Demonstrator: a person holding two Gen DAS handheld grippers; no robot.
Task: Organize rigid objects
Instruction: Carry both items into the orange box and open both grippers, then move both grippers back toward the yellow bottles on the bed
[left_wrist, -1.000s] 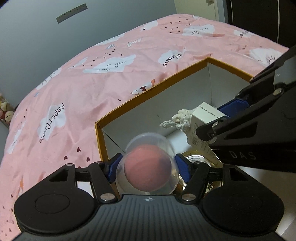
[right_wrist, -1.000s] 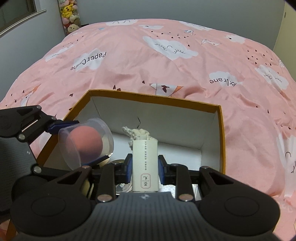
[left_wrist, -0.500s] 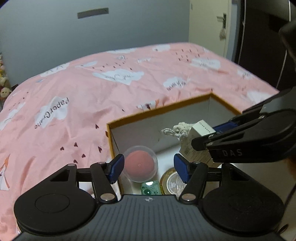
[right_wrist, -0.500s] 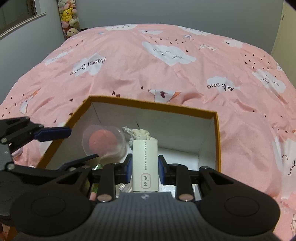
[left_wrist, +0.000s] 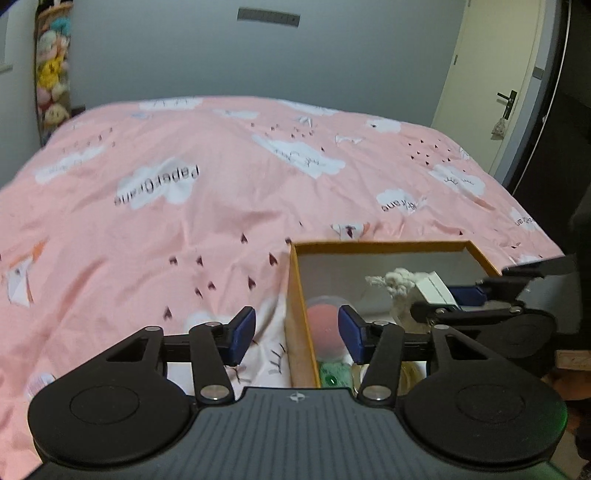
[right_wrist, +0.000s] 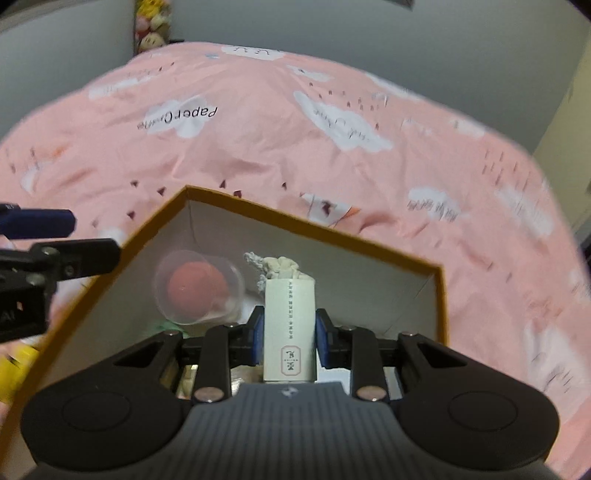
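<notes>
The left claw is standing wide apart and gripping nothing; its blue pads are straddling the near left wall of the cardboard box, one pad outside over the bed and one inside. The box, orange-edged with a white interior, is sitting on the pink cloud-print bed cover.

The right claw is clamping a white carton between its pads, holding it upright over the inside of the box. The carton is carrying rows of small print and a square emblem near its lower end.

Inside the box, a clear plastic cup holding a pink ball is lying on its side in the left corner, mouth facing the right wrist camera. A knotted white rope is lying against the back wall, just behind the carton. A green item is showing on the box floor below the cup; its identity cannot be determined.

Plush toys are stacked at the far left wall, and a door is standing at the far right.
</notes>
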